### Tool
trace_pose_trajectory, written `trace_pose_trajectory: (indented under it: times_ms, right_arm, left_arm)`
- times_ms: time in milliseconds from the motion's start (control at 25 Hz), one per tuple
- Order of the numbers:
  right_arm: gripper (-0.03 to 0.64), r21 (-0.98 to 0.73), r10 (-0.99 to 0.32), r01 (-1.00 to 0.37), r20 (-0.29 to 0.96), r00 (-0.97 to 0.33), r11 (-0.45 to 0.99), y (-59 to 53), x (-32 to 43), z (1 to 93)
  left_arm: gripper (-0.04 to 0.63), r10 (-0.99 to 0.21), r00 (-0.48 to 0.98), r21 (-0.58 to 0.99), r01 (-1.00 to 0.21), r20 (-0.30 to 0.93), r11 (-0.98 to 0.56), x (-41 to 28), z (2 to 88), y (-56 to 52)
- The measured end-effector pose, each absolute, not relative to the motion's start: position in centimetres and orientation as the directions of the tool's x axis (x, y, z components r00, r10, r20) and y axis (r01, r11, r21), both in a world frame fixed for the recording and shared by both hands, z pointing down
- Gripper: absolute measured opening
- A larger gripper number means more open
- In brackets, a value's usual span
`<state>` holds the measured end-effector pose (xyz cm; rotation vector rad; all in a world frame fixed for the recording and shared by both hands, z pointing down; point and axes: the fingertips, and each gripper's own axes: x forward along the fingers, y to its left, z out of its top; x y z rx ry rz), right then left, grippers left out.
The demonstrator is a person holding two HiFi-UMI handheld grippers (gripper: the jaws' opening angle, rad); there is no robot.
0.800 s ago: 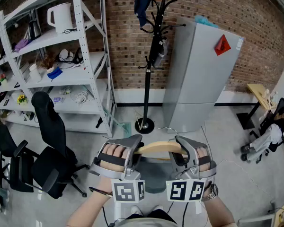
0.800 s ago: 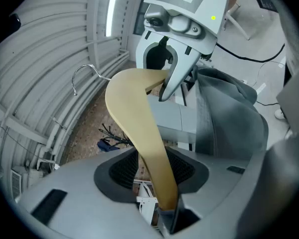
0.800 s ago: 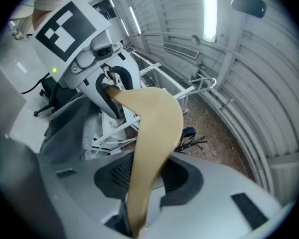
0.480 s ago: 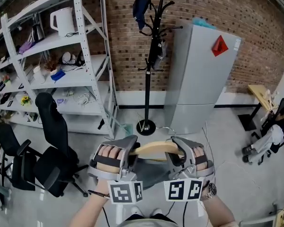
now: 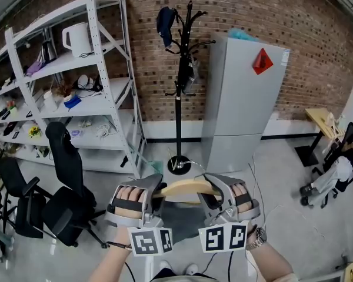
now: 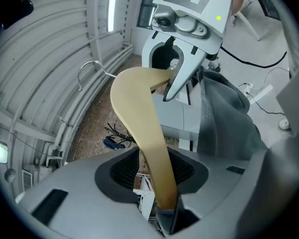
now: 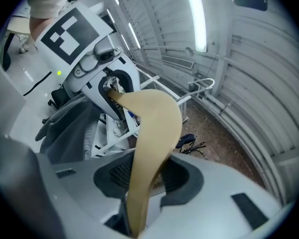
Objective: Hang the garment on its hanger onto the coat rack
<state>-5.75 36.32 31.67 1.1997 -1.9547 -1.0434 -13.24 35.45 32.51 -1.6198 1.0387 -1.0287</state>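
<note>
A light wooden hanger [image 5: 187, 187] carries a grey garment [image 5: 179, 216] that droops below it. My left gripper [image 5: 156, 191] is shut on the hanger's left arm and my right gripper [image 5: 209, 192] is shut on its right arm. In the left gripper view the wood [image 6: 139, 118] runs up from my jaws to the metal hook [image 6: 89, 71], with the garment [image 6: 224, 118] at the right. The right gripper view shows the same hanger [image 7: 154, 133], its hook [image 7: 207, 86] and the cloth [image 7: 70, 126]. The black coat rack [image 5: 179, 69] stands ahead by the brick wall.
A dark blue cap [image 5: 163, 22] hangs on the rack's upper left prong. A grey cabinet [image 5: 238, 98] stands right of the rack and white metal shelving [image 5: 94, 87] left of it. Black office chairs [image 5: 65, 175] sit at the left. The rack's round base [image 5: 178, 168] rests on the floor.
Both grippers, still shut on the hanger, have come nearer to the coat rack; its base now shows just beyond the hanger. The view has tilted slightly.
</note>
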Motion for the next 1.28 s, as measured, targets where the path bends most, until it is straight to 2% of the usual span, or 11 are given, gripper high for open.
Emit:
trace_pose_trajectory:
  times_ms: [440,960,1280]
  right_arm:
    - [0.133,0.859,-0.916,-0.423,0.12,-0.384,0.29,33.7,-2.5,32.9]
    - [0.135,0.863,-0.934,-0.419,0.148,-0.325,0.282,22.1,-2.8,33.4]
    - [0.141,0.873,-0.955,-0.434,0.105,-0.276,0.222,16.0,-3.1,32.2]
  left_arm:
    - [0.16,-0.932,0.317,-0.954,-0.177,0.178,-0.242,-9.9,33.9,33.3]
    - [0.16,-0.913,0.371,-0.958,-0.155,0.171,-0.243,-10.1,34.3,21.3]
    - [0.16,-0.906,0.401,-0.961,-0.169,0.134,-0.217,-10.6,32.9,15.0]
